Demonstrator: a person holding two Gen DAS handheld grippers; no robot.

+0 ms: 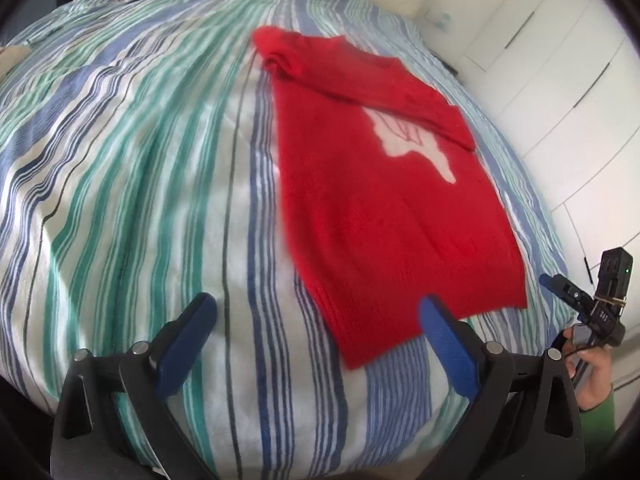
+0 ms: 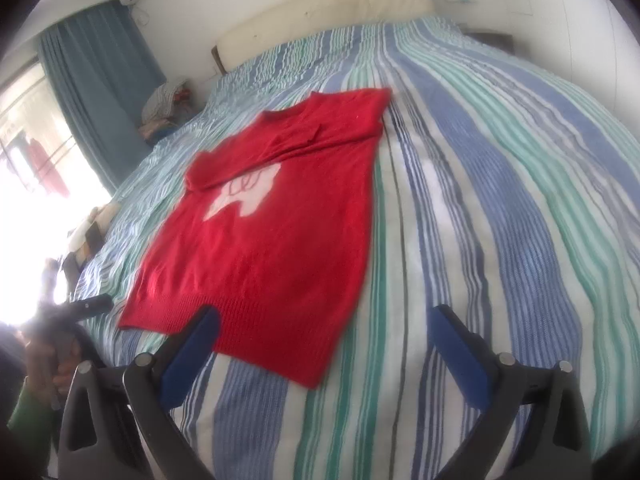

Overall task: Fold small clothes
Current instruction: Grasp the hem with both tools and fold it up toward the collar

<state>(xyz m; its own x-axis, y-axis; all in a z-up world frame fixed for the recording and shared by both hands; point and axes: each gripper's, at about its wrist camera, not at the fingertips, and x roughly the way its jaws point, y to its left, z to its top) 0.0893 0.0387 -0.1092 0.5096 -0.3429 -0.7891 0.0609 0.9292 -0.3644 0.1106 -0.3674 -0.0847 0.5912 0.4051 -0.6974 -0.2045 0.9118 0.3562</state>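
Note:
A small red knit sweater [image 1: 384, 200] with a white motif lies flat on the striped bedspread [image 1: 140, 200], sleeves folded across the chest. My left gripper [image 1: 318, 312] is open, hovering just short of the hem's left corner. In the right wrist view the sweater [image 2: 272, 232] lies ahead and to the left. My right gripper [image 2: 326, 324] is open above the hem's right corner, holding nothing. The right gripper also shows in the left wrist view [image 1: 560, 284], the left gripper in the right wrist view [image 2: 96, 304].
The striped bedspread [image 2: 500, 200] covers the whole bed. A cream headboard [image 2: 328, 12] is at the far end. White wardrobe doors [image 1: 560, 80] stand on the right. A blue curtain [image 2: 100, 72] and a bright window are on the left, with a pile of clothes [image 2: 168, 104].

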